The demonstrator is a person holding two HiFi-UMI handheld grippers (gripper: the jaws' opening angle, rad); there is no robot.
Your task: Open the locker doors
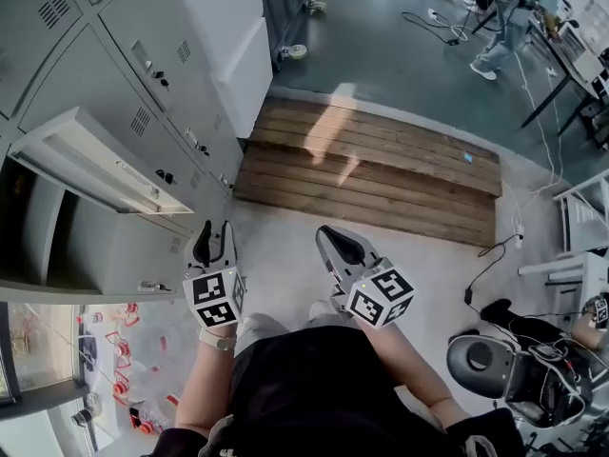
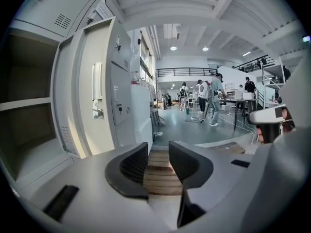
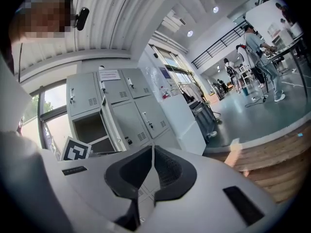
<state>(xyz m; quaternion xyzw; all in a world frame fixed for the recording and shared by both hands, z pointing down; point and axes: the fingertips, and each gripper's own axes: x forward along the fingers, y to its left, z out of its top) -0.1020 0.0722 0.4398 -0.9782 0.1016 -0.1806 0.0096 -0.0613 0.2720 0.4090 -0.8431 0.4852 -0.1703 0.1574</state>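
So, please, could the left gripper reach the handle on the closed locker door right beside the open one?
Probably yes: the left gripper is open and empty, and its view shows that handle unobstructed, with the open door standing just to its side.

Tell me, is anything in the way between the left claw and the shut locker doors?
Nothing visible does. The left claw is open and empty, with only air between it and the shut locker doors. One open door stands off to its left, not across the path.
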